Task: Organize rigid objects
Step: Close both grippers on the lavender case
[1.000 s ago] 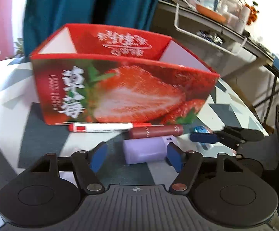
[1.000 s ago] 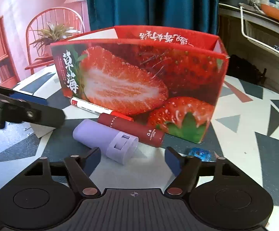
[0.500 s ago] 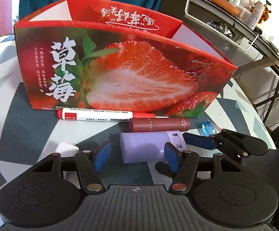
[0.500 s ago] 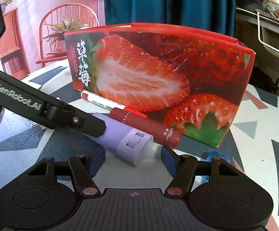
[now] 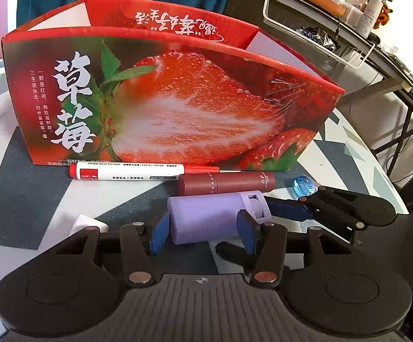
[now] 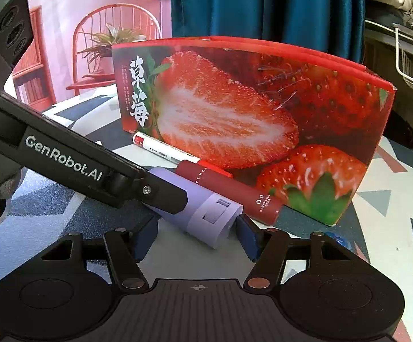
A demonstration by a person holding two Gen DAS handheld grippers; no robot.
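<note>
The box [image 5: 161, 91] stands on the bench [image 5: 21, 188], nearer now than a second ago. Along its foot lie the marker [image 5: 126, 171] and maroon tube [image 5: 226, 183]. The left gripper [image 5: 203, 228] has advanced; its jaws, apart, now straddle the lilac cylinder [image 5: 206, 216]. The right gripper [image 6: 195, 235], jaws apart, has closed on its cap end. A grasp looks imminent.

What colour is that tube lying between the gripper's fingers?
Pale lilac purple tube, clearest in the left wrist view.
</note>
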